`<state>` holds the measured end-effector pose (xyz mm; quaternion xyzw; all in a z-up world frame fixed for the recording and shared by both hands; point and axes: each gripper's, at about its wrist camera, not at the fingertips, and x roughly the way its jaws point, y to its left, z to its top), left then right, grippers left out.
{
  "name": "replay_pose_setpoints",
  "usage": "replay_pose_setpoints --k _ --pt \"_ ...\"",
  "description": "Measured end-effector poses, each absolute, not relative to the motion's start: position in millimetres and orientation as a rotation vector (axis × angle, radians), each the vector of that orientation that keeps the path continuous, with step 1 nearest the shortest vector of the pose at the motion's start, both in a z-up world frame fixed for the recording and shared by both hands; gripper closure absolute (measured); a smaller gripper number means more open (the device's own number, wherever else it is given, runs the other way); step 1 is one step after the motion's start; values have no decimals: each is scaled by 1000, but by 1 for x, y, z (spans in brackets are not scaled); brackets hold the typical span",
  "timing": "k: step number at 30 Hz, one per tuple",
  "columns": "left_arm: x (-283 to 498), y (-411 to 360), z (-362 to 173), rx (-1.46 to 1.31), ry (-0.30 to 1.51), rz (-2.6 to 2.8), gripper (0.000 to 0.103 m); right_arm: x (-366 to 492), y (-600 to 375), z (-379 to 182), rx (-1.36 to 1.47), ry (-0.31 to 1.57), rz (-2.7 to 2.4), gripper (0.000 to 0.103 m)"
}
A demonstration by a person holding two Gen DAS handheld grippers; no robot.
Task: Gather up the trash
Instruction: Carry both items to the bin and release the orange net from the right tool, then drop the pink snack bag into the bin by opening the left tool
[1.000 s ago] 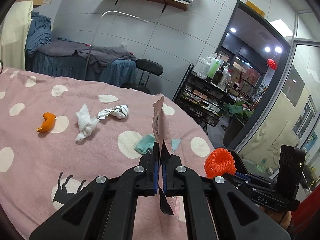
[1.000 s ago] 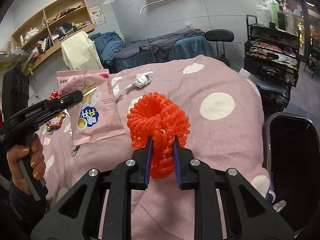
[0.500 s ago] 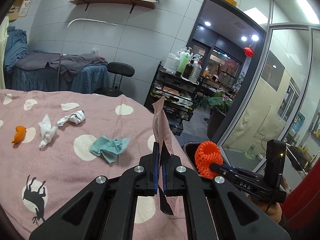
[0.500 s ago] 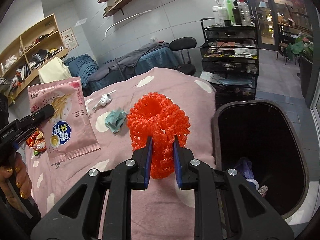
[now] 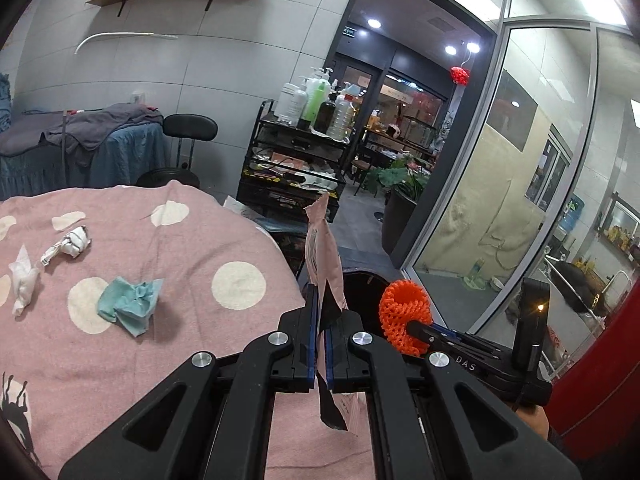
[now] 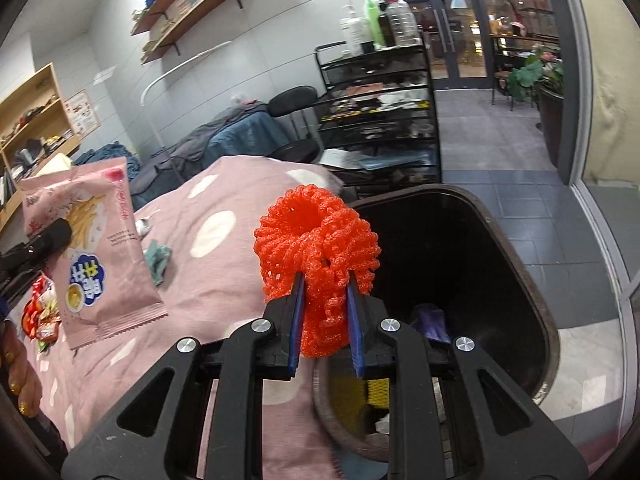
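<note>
1. The left gripper [image 5: 320, 344] is fully closed on a pink snack bag [image 5: 325, 264], pinched edge-on near its lower part; the bag stands upright above the jaws, over the edge of the pink spotted blanket [image 5: 180, 248].
2. The right gripper [image 6: 326, 320] is closed down to a narrow gap, clamping an orange foam net [image 6: 316, 248]; the net bulges above and hangs below the pads.
3. The net sits over the near rim of the black bin [image 6: 532, 264], which stands just beside the blanket's edge. Some waste already lies inside.
4. Handling, snack bag: judged light, thin and slick, with crinkly film that may slide in the jaws. A hold on the sealed edge looks the most secure.
5. Handling, net: judged very light, soft and springy. It compresses readily, may cling to the pads on release, and may need a shake.
6. Left on the blanket: a teal tissue [image 5: 130, 304], a white tissue [image 5: 24, 280] and a crumpled wrapper [image 5: 70, 242], all soft, light pieces best pinched at the bulk.
</note>
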<state>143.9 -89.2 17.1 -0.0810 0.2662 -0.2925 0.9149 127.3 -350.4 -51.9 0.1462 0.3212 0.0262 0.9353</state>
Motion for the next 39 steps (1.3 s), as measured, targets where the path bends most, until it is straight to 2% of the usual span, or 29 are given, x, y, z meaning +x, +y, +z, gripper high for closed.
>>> replay_pose_setpoints --k 10,11,14,16,21,28,39 --pt "155 -132 12 -140 592 -685 99 136 -390 -88 322 746 -117 82" --pt "155 -136 10 -139 596 -690 99 136 -393 -92 330 757 -130 79" --pt "157 -148 8 -125 610 -702 99 137 -401 -104 368 780 -162 59" --pt "159 -154 5 -122 624 -715 99 135 -407 -109 393 778 -176 34" --pt "160 -168 2 -101 639 -732 99 125 -413 -110 421 725 -193 21" --pt "163 -189 -4 -75 664 -760 99 113 -417 -98 437 636 -195 12" --pt "172 -227 -11 -16 697 -805 99 84 -429 -70 457 489 -276 8"
